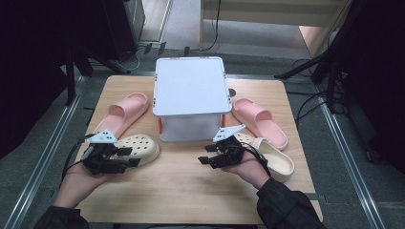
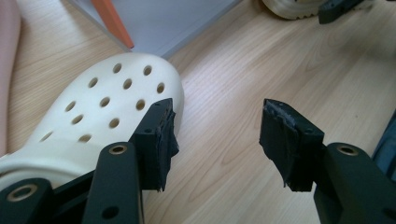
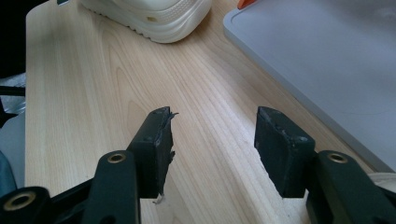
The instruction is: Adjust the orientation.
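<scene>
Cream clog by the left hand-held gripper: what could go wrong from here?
1. The left hand-held gripper is open over bare wood, beside the cream clog; closing now would likely grab nothing.
2. The clog's toe lies close to the lidded storage box, so a push could jam it there.
3. The pink slide lies alongside and may get nudged.

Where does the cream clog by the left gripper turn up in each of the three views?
High view: cream clog, left of centre, beside the left gripper.
Left gripper view: left half.
Right gripper view: top centre, its heel.
Shared landmark: the grey lidded box.
</scene>
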Available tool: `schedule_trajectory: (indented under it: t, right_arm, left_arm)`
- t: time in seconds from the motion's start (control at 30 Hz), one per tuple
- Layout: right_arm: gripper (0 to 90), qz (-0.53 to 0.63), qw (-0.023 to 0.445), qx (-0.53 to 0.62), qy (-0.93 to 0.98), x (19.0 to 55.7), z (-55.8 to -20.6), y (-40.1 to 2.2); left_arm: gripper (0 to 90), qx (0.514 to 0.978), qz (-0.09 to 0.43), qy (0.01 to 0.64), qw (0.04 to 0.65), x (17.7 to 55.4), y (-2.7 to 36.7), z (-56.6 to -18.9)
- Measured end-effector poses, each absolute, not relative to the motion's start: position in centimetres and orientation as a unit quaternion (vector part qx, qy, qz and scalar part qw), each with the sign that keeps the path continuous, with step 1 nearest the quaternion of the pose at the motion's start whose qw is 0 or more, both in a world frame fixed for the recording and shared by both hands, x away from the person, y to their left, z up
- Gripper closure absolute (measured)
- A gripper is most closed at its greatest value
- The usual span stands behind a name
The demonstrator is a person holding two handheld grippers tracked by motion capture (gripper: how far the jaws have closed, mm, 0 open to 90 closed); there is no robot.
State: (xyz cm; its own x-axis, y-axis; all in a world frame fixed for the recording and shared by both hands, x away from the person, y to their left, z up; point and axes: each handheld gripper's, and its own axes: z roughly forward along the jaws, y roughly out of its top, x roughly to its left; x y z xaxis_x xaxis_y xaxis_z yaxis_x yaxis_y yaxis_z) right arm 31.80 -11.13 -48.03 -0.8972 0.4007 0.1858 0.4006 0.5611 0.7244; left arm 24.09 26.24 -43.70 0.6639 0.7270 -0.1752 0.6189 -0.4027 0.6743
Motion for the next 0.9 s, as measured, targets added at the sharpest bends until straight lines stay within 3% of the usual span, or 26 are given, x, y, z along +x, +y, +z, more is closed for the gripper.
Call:
schedule_trajectory:
  t: [0.53, 0.9]
  right_arm:
    - [46.8, 0.407, 0.011, 0.226, 0.885, 32.0, -48.1, -11.1]
    - [49.7, 0.4, 0.01, 0.224, 0.889, 31.8, -48.3, -10.8]
  left_arm:
    - [43.6, 0.811, 0.101, 0.439, 0.373, 23.1, 31.3, -44.2]
    - [44.3, 0.795, 0.073, 0.464, 0.383, 24.2, 31.9, -47.0]
